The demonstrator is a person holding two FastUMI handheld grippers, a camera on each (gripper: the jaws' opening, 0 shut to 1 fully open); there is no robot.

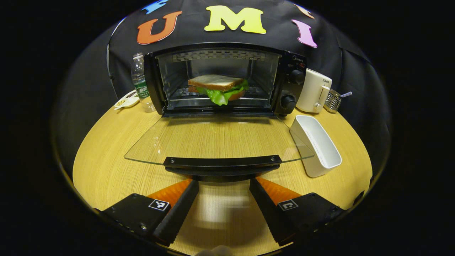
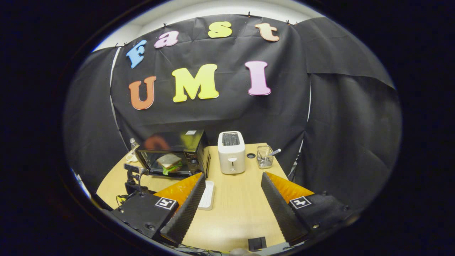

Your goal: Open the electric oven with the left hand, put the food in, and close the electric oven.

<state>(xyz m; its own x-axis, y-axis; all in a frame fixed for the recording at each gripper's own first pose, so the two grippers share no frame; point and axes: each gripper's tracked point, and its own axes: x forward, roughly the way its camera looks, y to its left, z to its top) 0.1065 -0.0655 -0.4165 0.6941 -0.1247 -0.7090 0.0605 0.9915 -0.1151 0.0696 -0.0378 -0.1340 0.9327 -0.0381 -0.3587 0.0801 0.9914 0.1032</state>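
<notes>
Left gripper view: left gripper [image 1: 222,188] jaws spread wide, holding nothing. Just ahead of the fingertips, the black handle [image 1: 222,163] of the oven door; whether the tips touch it, cannot tell. Glass door [image 1: 213,140] lies flat, fully lowered over the wooden table [image 1: 103,167]. Beyond it, straight ahead, the electric oven [image 1: 222,80] stands open with the sandwich [image 1: 218,88] on the rack inside, lettuce hanging out at the front. Right of the jaws: white rectangular dish [image 1: 316,145]; farther back, white toaster [image 1: 314,90] and a wire holder [image 1: 333,100]. Left of the oven: plastic bottle [image 1: 139,80].

Right gripper view: right gripper [image 2: 233,186] jaws also wide, empty, raised above the table. White dish beside the left finger; toaster [image 2: 231,152] dead ahead; oven [image 2: 172,153] ahead-left, sandwich [image 2: 169,162] visible within.
</notes>
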